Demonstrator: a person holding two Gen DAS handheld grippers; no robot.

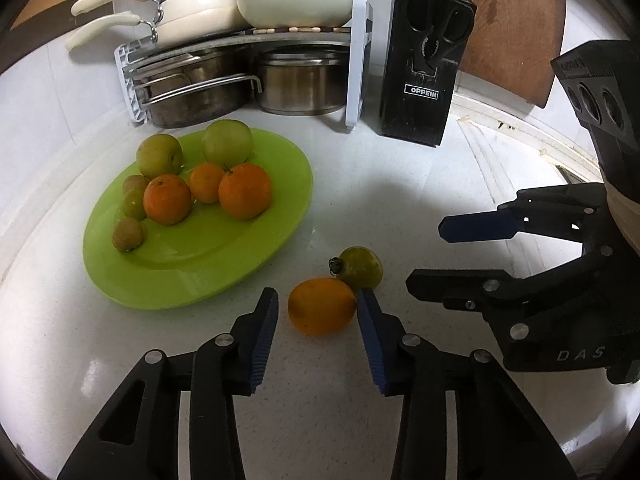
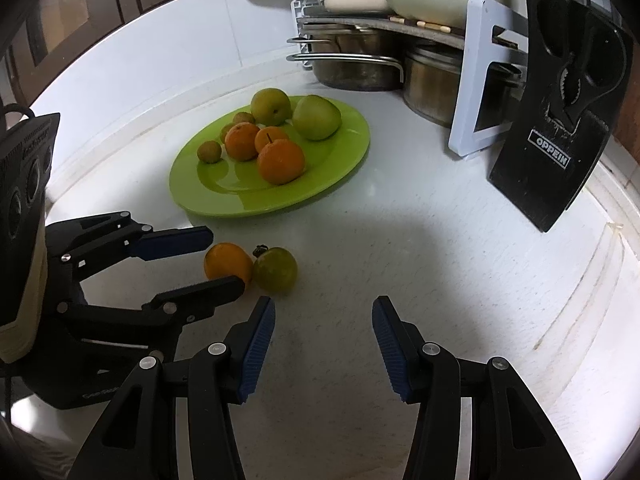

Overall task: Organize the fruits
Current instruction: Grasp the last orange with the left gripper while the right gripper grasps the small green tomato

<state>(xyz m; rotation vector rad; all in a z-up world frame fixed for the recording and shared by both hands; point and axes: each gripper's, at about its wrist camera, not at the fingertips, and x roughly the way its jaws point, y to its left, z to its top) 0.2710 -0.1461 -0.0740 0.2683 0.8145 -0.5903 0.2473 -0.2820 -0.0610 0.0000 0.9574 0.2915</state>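
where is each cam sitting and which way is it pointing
Left wrist: sits on the left gripper, looking forward and down along its fingers at the loose orange fruit between them; the right gripper shows at the right.
Right wrist: sits on the right gripper, looking down at bare counter; the left gripper shows at the left.
Shared: green plate, loose greenish fruit, pot rack, black knife block.

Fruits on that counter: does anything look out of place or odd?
Two do. An orange fruit and a greenish one with a dark stem lie touching on the bare counter, off the green plate that holds the rest. The left gripper has its fingers on either side of the orange fruit. Nothing looks spilled or damaged.
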